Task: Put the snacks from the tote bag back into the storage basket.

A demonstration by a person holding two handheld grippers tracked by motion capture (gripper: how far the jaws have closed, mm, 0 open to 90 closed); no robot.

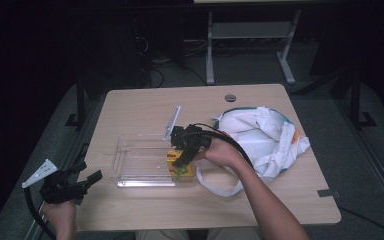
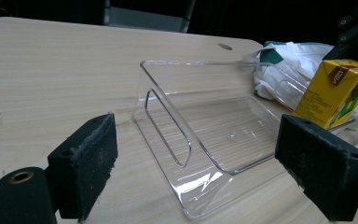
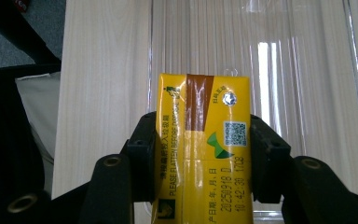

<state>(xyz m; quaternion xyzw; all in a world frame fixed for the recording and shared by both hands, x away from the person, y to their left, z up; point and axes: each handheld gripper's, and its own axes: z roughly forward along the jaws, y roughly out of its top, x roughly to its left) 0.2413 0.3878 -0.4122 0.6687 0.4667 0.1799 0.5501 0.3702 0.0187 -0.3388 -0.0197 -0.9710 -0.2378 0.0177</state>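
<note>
My right gripper (image 3: pixel 200 154) clamps a yellow drink carton (image 3: pixel 203 149) with a brown stripe, at the right end of the clear plastic tray (image 1: pixel 137 160). Print reads "PLEASE FLATTEN BEFORE", a date stamp, a QR code. Left gripper (image 1: pixel 87 181) open, empty, off the table's near-left edge. White bag (image 1: pixel 265 137) lies right.

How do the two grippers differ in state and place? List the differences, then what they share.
The right gripper is shut on the yellow carton over the clear tray; the left gripper is open and holds nothing. The right is above the table's middle, the left near its edge. Both have black jaws.
</note>
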